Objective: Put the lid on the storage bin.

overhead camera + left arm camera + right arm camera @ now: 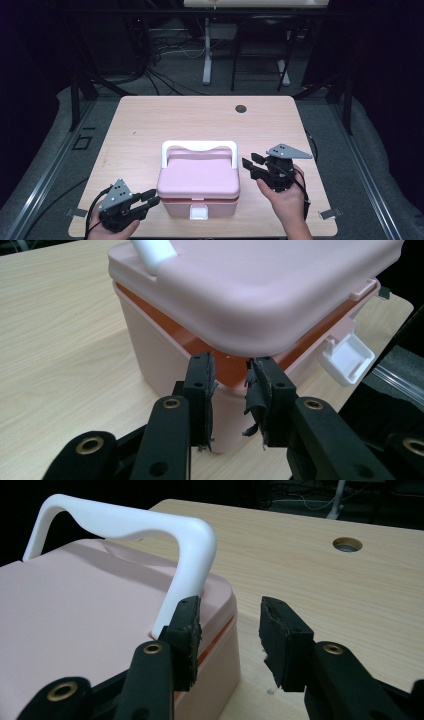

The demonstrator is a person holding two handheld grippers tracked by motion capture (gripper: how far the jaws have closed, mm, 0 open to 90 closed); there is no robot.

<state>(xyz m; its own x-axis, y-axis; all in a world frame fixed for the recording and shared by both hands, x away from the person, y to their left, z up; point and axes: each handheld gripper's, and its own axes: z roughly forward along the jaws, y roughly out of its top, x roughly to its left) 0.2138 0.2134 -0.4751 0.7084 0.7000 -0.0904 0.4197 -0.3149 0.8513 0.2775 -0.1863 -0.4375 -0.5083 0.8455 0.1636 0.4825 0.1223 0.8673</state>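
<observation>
Pink lidded box [199,187] stands on the near half of the wooden table [150,120], roughly at centre between the two hands; its white carrying handle [199,147] lies tipped towards the far side, and a white latch [198,213] sits on the near face, flipped outward in the left gripper view; the lid [260,285] rests on the body with an orange band [175,335] showing along the seam beneath its rim.

Left gripper [150,198] is held low at the box's near left corner, jaws pointing at that corner; the jaws stand partly open with an empty gap between them; in the left gripper view the fingertips [200,372] sit just under the lid's rim, very close to the box wall; contact cannot be told; nothing is gripped.

Right gripper [252,164] is held at the box's right side, near the far right corner, jaws pointing left towards the handle's end; the jaws stand moderately open and hold nothing; in the right gripper view one pad [187,625] lies just in front of the handle's right leg, the other over bare table.

Round hole [241,108] marks the table's far side.
</observation>
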